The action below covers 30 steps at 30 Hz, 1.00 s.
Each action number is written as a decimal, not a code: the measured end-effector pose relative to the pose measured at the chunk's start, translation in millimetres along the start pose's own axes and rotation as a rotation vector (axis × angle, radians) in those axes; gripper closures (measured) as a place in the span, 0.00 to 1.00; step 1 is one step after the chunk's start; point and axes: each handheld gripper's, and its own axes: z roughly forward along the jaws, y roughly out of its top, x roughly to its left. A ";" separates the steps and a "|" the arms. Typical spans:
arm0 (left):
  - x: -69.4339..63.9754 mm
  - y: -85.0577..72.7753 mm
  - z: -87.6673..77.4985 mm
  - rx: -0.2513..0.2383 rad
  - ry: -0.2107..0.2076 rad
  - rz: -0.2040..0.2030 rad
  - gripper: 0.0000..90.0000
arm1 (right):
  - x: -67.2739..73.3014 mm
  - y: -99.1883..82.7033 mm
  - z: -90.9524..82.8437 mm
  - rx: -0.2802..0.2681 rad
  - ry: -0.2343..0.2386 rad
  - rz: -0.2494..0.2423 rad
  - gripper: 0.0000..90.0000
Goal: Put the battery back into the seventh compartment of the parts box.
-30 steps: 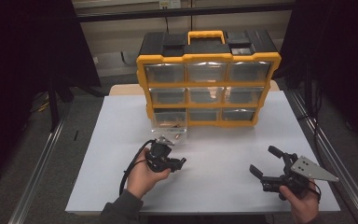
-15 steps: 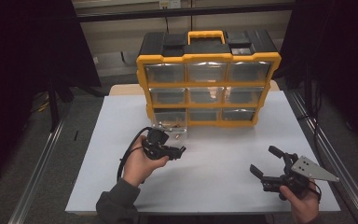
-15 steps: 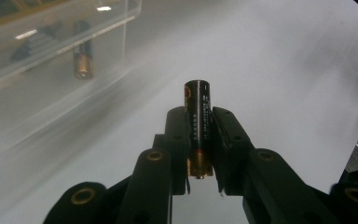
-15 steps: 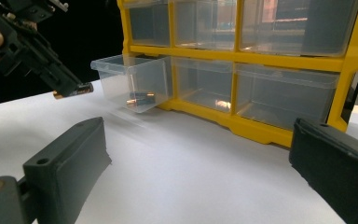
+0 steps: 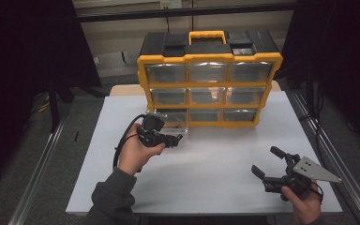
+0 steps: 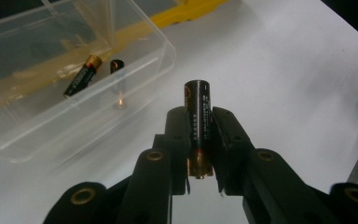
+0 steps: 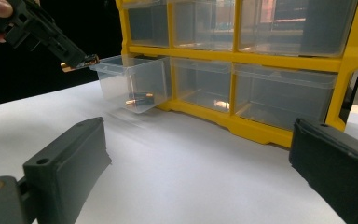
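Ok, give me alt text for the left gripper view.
The left claw is shut on a black battery over the white table. At upper left, a clear drawer holds two more batteries.

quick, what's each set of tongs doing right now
Left tongs: closed on a battery, near the pulled-out clear drawer.
Right tongs: open, holding nothing, low over the table.
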 end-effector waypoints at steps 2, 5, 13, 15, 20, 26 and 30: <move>1.6 2.9 -2.0 0.005 -0.001 0.005 0.86 | -0.1 0.0 0.0 0.000 0.000 0.000 0.04; 2.5 6.7 -2.9 -0.007 0.004 -0.014 0.86 | 0.0 0.0 0.1 -0.001 0.000 0.001 0.04; 8.4 16.9 -7.5 -0.014 0.018 -0.023 0.86 | -0.6 -0.1 -0.4 -0.001 -0.002 0.001 0.04; 10.1 21.3 -10.1 -0.011 0.033 -0.012 0.86 | -0.5 -0.2 -0.1 -0.001 -0.001 0.001 0.04; 12.8 26.4 -11.5 -0.020 0.043 -0.021 0.86 | -0.5 -0.2 -0.2 -0.002 -0.001 0.001 0.04; 19.6 33.1 -11.6 -0.028 0.072 -0.027 0.86 | -0.4 -0.3 0.0 -0.001 0.000 0.006 0.04; 23.8 36.4 -10.3 -0.032 0.089 -0.029 0.86 | -0.9 -0.1 -0.4 -0.002 0.001 0.002 0.04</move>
